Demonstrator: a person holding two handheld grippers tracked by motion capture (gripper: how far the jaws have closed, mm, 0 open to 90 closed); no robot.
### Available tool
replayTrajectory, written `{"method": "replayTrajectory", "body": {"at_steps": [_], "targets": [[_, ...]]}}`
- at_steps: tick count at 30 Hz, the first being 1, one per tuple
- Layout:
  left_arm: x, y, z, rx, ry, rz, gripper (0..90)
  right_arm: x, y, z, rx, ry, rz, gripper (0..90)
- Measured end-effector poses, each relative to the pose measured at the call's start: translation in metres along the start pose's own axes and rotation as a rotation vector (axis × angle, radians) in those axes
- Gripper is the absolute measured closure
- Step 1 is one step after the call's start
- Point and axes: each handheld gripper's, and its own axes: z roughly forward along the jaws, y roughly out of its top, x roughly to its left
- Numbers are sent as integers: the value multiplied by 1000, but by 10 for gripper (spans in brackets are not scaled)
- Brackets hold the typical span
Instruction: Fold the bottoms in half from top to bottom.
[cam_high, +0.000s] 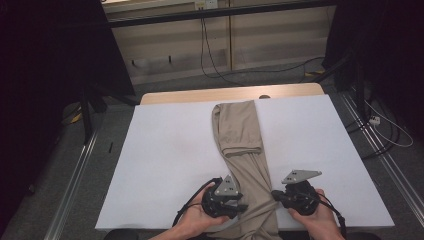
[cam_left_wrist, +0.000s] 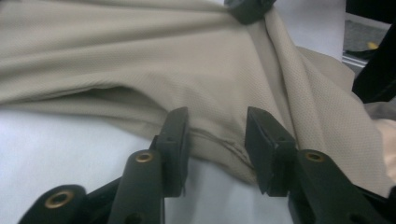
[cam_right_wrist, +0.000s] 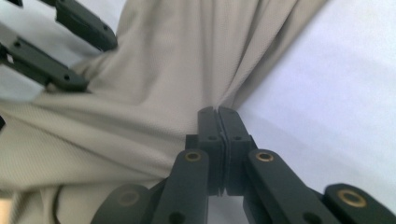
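A beige garment (cam_high: 245, 150) is lying lengthwise down the middle of the white table (cam_high: 165, 150), its near end hanging over the front edge between the two grippers. The left gripper (cam_left_wrist: 217, 140) is sitting with its jaws parted, straddling the cloth's hemmed edge without clamping it. The right gripper (cam_right_wrist: 218, 122) is pinching the opposite edge, its jaws pressed together on a bunched fold of fabric.
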Motion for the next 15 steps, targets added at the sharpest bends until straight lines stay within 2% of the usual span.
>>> {"method": "replayTrajectory", "body": {"at_steps": [1, 2, 5, 6, 7, 9, 11, 12, 14, 15], "targets": [[0, 1, 0, 10, 6, -25, 605, 0, -1, 0, 1, 3, -4, 876], [-1, 3, 0, 15, 20, -30, 637, 0, -1, 0, 0, 10, 3, 868], [-1, 3, -1, 14, 7, -57, 839, 1, -1, 2, 4, 18, 5, 815], [-1, 3, -2, 10, 6, -74, 869, 0, -1, 3, 7, 18, 5, 795], [-1, 2, -3, 8, 0, -85, 877, -1, -1, 3, 8, 18, 8, 766], [-1, 1, -9, 9, 10, -101, 883, -3, -1, 2, 7, 1, 13, 643], [-2, -1, -15, -4, 18, -129, 883, -1, -2, -1, 3, 3, 2, 631], [-2, -2, -18, 5, 25, -133, 883, 0, -2, -1, 3, 10, -7, 616], [-3, -5, -22, 10, 43, -143, 883, 6, -4, 0, 31, 12, -47, 598], [-2, -7, -23, 21, 43, -156, 883, 8, -6, -1, 27, -2, -65, 600]]}}
